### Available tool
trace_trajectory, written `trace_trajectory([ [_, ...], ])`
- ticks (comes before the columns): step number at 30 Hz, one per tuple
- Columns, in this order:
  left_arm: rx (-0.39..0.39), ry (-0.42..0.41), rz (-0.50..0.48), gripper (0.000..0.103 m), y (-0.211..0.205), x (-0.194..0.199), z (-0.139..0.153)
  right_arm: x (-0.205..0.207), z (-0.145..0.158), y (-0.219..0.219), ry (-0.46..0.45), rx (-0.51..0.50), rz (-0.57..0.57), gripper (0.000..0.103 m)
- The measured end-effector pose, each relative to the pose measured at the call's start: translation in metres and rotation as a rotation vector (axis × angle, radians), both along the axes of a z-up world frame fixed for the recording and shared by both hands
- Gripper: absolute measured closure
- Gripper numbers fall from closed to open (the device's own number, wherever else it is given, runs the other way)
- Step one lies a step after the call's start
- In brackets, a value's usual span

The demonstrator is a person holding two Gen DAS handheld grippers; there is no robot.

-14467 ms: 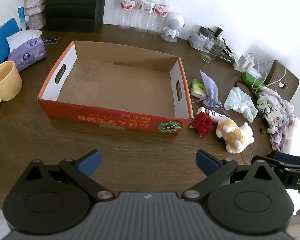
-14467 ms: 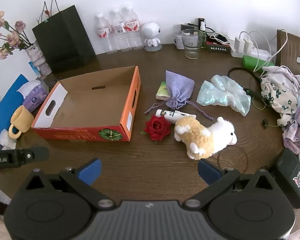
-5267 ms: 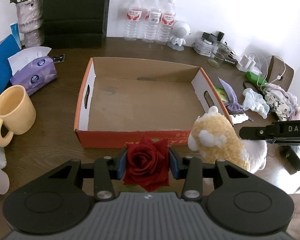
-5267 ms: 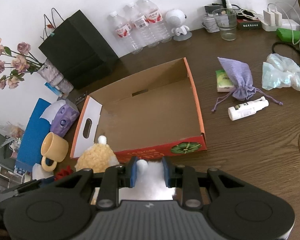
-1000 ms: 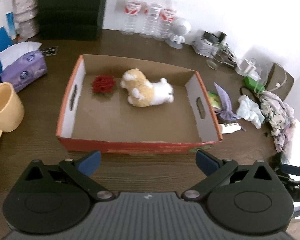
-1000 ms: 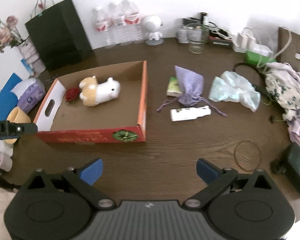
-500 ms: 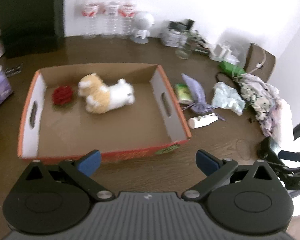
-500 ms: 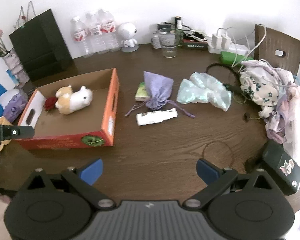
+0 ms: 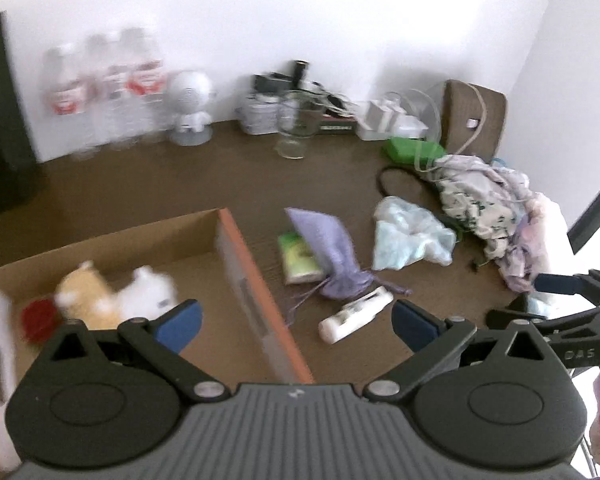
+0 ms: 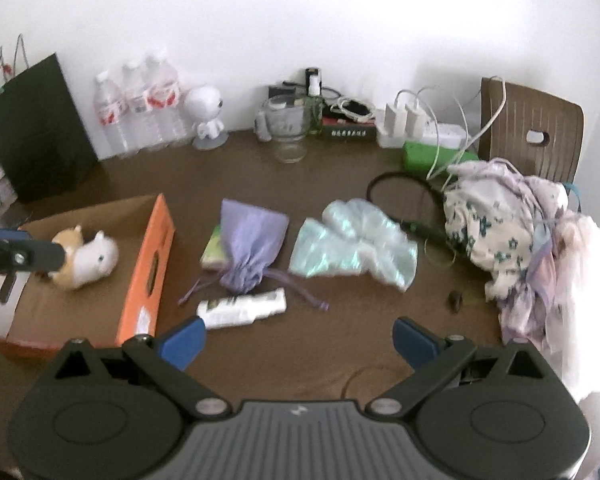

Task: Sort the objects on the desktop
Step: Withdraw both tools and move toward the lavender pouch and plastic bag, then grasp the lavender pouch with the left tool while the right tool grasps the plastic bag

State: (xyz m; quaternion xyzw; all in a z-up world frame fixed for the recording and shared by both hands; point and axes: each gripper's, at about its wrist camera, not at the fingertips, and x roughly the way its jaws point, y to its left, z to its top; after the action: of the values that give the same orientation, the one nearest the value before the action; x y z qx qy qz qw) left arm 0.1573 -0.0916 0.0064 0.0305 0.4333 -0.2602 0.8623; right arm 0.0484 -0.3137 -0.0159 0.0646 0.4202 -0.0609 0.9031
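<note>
The orange cardboard box point(image 9: 256, 300) point(image 10: 148, 276) holds the plush sheep point(image 9: 112, 296) point(image 10: 88, 258) and the red rose point(image 9: 36, 318). On the table to its right lie a white spray bottle point(image 9: 354, 314) point(image 10: 242, 308), a lilac drawstring pouch point(image 9: 328, 248) point(image 10: 250, 242), a green tissue pack point(image 9: 298, 258) point(image 10: 212, 248) and a pale blue plastic bag point(image 9: 408, 238) point(image 10: 352, 246). My left gripper point(image 9: 294, 324) is open above the box's right wall. My right gripper point(image 10: 296, 338) is open over bare table in front of the bottle.
Water bottles point(image 10: 136, 108), a white robot figure point(image 10: 206, 114), a glass point(image 10: 286, 130), chargers and a green box point(image 10: 432, 158) line the back. A black bag point(image 10: 36, 128) stands far left. Crumpled clothes point(image 10: 516, 232) and a brown chair point(image 10: 532, 128) are on the right.
Both views have swung to the right and closer to the loose items beside the box. The sheep and rose stay in the box. Both grippers remain open.
</note>
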Motion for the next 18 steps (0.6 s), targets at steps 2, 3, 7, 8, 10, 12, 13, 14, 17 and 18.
trace_trajectory([
  [2, -0.007, 0.031, -0.011, 0.0, -0.015, 0.012, -0.006, 0.011, -0.004, -0.008, -0.009, -0.003, -0.005, 0.003],
  [3, 0.002, 0.022, -0.019, 0.0, -0.022, 0.018, -0.009, 0.017, -0.007, -0.012, -0.012, -0.001, -0.008, 0.003],
  [7, 0.039, -0.011, -0.04, 0.0, -0.052, 0.042, -0.021, 0.037, -0.018, -0.028, -0.01, 0.038, -0.016, 0.003],
  [8, 0.036, -0.012, -0.042, 0.0, -0.058, 0.049, -0.024, 0.043, -0.021, -0.032, -0.009, 0.046, -0.02, 0.003],
  [10, 0.033, 0.009, -0.029, 0.0, -0.067, 0.064, -0.032, 0.052, -0.027, -0.04, -0.004, 0.05, -0.031, 0.003],
  [12, 0.03, 0.021, -0.03, 0.0, -0.076, 0.075, -0.039, 0.061, -0.035, -0.047, 0.003, 0.042, -0.037, 0.003],
  [13, 0.031, 0.019, -0.031, 0.0, -0.079, 0.078, -0.041, 0.066, -0.039, -0.05, 0.008, 0.035, -0.04, 0.003],
  [14, 0.042, 0.015, -0.033, 0.0, -0.083, 0.081, -0.044, 0.071, -0.043, -0.054, 0.015, 0.031, -0.043, 0.003],
  [17, 0.066, 0.008, -0.04, 0.0, -0.094, 0.09, -0.053, 0.084, -0.055, -0.063, 0.029, 0.031, -0.046, 0.003],
  [18, 0.068, 0.009, -0.045, 0.0, -0.098, 0.093, -0.056, 0.088, -0.059, -0.065, 0.032, 0.025, -0.045, 0.003],
])
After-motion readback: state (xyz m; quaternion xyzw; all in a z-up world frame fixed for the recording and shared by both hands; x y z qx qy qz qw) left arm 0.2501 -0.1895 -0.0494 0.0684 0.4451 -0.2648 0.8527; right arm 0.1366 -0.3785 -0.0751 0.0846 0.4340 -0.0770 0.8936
